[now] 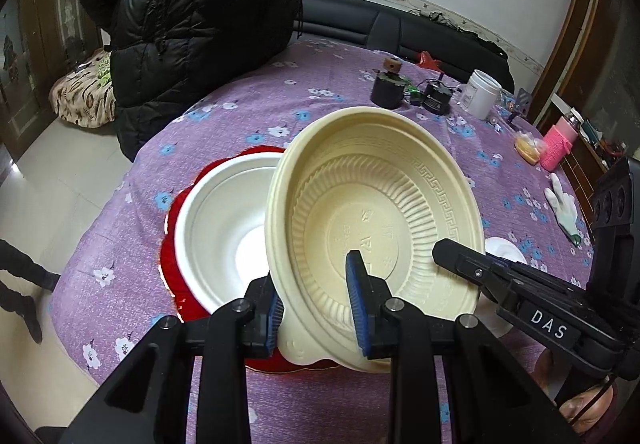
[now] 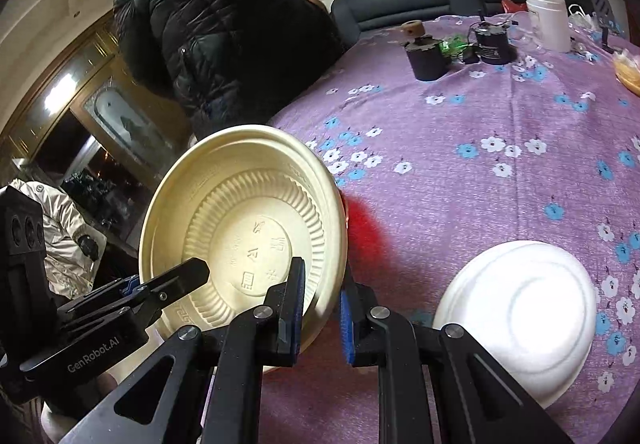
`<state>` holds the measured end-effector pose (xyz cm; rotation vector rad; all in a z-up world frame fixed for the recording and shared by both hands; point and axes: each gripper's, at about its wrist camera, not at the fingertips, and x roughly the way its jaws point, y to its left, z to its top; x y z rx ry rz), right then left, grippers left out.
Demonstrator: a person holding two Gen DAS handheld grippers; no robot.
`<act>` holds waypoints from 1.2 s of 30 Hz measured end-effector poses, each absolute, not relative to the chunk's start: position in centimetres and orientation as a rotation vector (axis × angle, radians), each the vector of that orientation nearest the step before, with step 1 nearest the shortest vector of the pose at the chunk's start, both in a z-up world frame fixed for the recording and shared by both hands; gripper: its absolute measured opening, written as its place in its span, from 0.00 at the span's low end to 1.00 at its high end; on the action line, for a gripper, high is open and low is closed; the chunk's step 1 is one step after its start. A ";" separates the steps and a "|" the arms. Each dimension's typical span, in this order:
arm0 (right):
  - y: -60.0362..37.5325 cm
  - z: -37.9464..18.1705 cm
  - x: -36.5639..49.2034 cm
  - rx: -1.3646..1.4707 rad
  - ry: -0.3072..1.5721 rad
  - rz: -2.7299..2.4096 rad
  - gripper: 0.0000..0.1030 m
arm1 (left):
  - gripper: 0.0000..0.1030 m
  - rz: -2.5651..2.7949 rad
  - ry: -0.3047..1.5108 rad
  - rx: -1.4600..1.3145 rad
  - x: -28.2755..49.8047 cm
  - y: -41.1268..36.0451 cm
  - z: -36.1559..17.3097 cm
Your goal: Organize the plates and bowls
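Both my jaws pinch the rim of the cream bowl [image 1: 372, 212], left gripper [image 1: 318, 316] on one side and right gripper [image 2: 320, 314] on the other, holding it tilted over the white bowl [image 1: 216, 228] on the red plate [image 1: 170, 264] near the desk's edge. I should level it, centre it, then let go together. Another white bowl [image 2: 520, 316] lies upside down beside it.

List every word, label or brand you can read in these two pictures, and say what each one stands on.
"DAS": white letters on the right gripper, left wrist view.
"GenRobot.AI": white letters on the left gripper, right wrist view.
Embossed characters on the floor of the cream bowl: too faint to read.
Label on the black canister: too small to read.
Print on the white jar: too blurred to read.
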<state>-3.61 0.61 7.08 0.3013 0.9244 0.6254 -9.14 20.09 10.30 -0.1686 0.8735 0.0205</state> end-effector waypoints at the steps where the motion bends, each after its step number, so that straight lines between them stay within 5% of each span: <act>1: 0.9 7.1 -3.6 0.296 0.926 0.625 0.17 | 0.26 0.023 0.873 -0.171 -9.2 20.3 10.3; 15: 4.2 7.9 -2.6 0.230 0.929 0.619 0.17 | 0.26 0.094 0.854 -0.144 -9.1 22.2 10.2; 18: 4.8 7.9 -2.5 0.193 0.919 0.595 0.17 | 0.34 0.149 0.825 -0.108 -9.2 22.4 10.5; 23: 6.0 7.8 -2.3 0.123 0.901 0.556 0.17 | 0.64 0.247 0.773 -0.070 -9.5 23.1 10.8; 33: 6.9 6.9 -1.8 0.081 0.876 0.512 0.19 | 0.68 0.270 0.764 -0.073 -9.9 24.2 10.8; 36: 6.9 7.2 -2.0 0.087 0.852 0.525 0.28 | 0.71 0.270 0.765 -0.074 -9.9 24.2 10.7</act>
